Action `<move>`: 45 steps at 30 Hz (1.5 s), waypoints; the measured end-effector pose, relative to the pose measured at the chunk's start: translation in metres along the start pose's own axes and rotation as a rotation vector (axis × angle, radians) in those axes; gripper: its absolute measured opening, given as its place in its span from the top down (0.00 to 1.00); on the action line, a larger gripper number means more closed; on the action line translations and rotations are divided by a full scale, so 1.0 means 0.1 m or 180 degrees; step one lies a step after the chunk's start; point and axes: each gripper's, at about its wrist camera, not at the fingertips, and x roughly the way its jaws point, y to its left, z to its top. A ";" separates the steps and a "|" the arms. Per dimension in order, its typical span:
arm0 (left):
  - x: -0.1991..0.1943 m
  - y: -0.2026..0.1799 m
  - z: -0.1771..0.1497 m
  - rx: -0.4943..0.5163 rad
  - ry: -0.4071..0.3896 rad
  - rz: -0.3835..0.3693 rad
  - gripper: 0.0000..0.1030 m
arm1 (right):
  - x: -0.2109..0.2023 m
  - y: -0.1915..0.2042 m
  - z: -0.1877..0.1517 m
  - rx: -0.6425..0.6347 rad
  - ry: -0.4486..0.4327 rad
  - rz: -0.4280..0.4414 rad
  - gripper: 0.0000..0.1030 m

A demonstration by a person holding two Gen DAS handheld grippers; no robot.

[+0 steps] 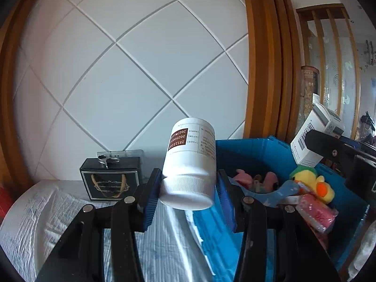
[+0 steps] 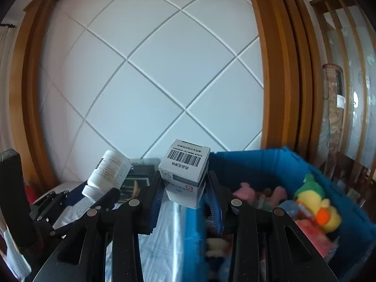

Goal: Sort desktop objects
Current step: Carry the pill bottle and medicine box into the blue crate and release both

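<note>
A white pill bottle (image 1: 190,162) with a brown label hangs cap-down, my left gripper (image 1: 189,188) shut on it by the ribbed cap. In the right wrist view that bottle (image 2: 107,174) shows at the lower left. My right gripper (image 2: 184,193) is shut on a small white medicine box (image 2: 184,171) with a barcode on top; the same box (image 1: 315,138) appears at the right of the left wrist view. Both held things hover by the near left edge of a blue bin (image 1: 256,150), whose wall (image 2: 253,166) also fills the right wrist view.
The bin holds a yellow plush duck (image 1: 315,183), pink soft toys (image 1: 244,176) and a pink packet (image 1: 316,213). A black gift box (image 1: 109,181) stands against the tiled wall on a pale striped cloth (image 1: 47,211). Wooden door frame (image 1: 263,58) to the right.
</note>
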 end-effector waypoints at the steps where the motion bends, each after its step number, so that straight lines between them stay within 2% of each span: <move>1: -0.03 -0.17 0.01 -0.0001 0.0027 -0.0039 0.55 | -0.06 -0.17 0.01 -0.0016 0.0023 -0.0031 0.65; 4: -0.08 -0.64 -0.02 0.0005 0.0118 -0.0137 0.55 | -0.16 -0.78 -0.06 -0.0019 0.0142 -0.0162 0.65; 7: -0.09 -1.10 -0.08 0.0076 0.0235 -0.0132 0.55 | -0.16 -1.29 -0.22 0.0041 0.0312 -0.0228 0.65; 13: 0.11 -1.67 -0.35 0.0230 0.0661 -0.0174 0.55 | 0.17 -1.82 -0.67 0.0133 0.0851 -0.0057 0.65; 17: 0.17 -1.89 -0.55 0.0347 0.0838 -0.0150 0.55 | 0.25 -1.93 -0.90 0.0110 0.1127 0.0135 0.65; 22: 0.18 -1.84 -0.79 0.0360 0.0992 0.0009 0.55 | 0.25 -1.93 -1.04 0.0019 0.1336 0.0326 0.65; 29: 0.16 -1.83 -0.86 0.0380 0.1020 0.0109 0.55 | 0.30 -1.82 -1.21 -0.0143 0.1511 0.0372 0.65; 30: 0.14 -1.82 -0.87 0.0389 0.1008 0.0123 0.53 | 0.31 -1.81 -1.23 -0.0160 0.1542 0.0369 0.65; 34: 0.07 -1.82 -0.86 0.0411 0.0927 0.0177 0.25 | 0.34 -1.78 -1.27 -0.0227 0.1587 0.0313 0.65; 36: 0.02 -1.81 -0.84 0.0401 0.0875 0.0178 0.24 | 0.33 -1.79 -1.26 -0.0229 0.1575 0.0274 0.65; 39: -0.04 -1.80 -0.82 0.0377 0.0841 0.0189 0.24 | 0.28 -1.83 -1.22 -0.0193 0.1508 0.0244 0.58; 41: -0.08 -1.80 -0.81 0.0374 0.0821 0.0196 0.24 | 0.23 -1.86 -1.19 -0.0192 0.1444 0.0202 0.41; 45: -0.19 -1.81 -0.79 0.0334 0.0776 0.0149 0.24 | 0.05 -1.92 -1.11 -0.0191 0.1280 0.0073 0.25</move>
